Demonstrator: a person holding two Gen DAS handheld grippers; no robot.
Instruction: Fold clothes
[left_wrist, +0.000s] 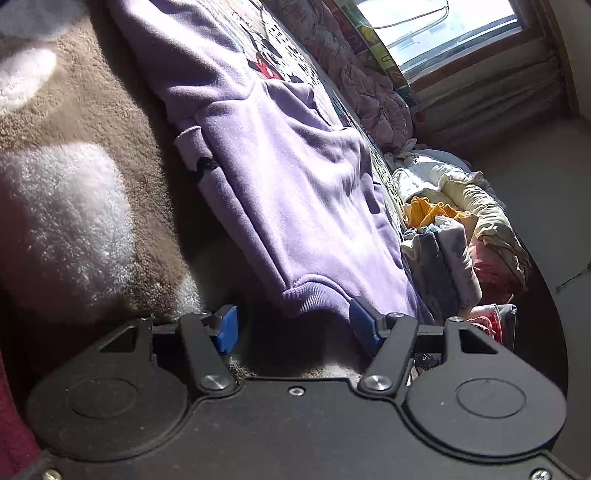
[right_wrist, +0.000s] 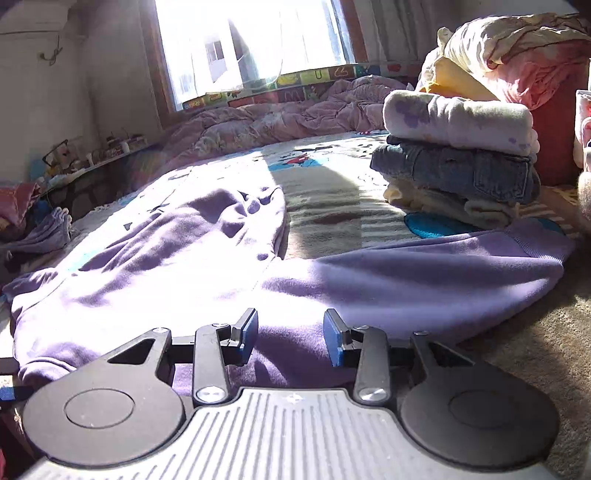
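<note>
The purple sweatshirt (right_wrist: 155, 258) lies straight ahead of both grippers. The right gripper (right_wrist: 290, 338) gapes empty over its hem. The left gripper (left_wrist: 291, 325), also wide, seems to straddle the ribbed cuff (left_wrist: 314, 293), sleeve running away forward.

A big bed (right_wrist: 332, 192) with a soft patterned blanket carries everything. A purple fleece sweatshirt (right_wrist: 166, 258) lies spread flat across the bed's near edge. Toward the far right side sits a neat stack of folded clothes (right_wrist: 458, 155), white on top, blue jeans under it. A crumpled pink quilt (right_wrist: 280, 118) lies along the far edge, under the window.
</note>
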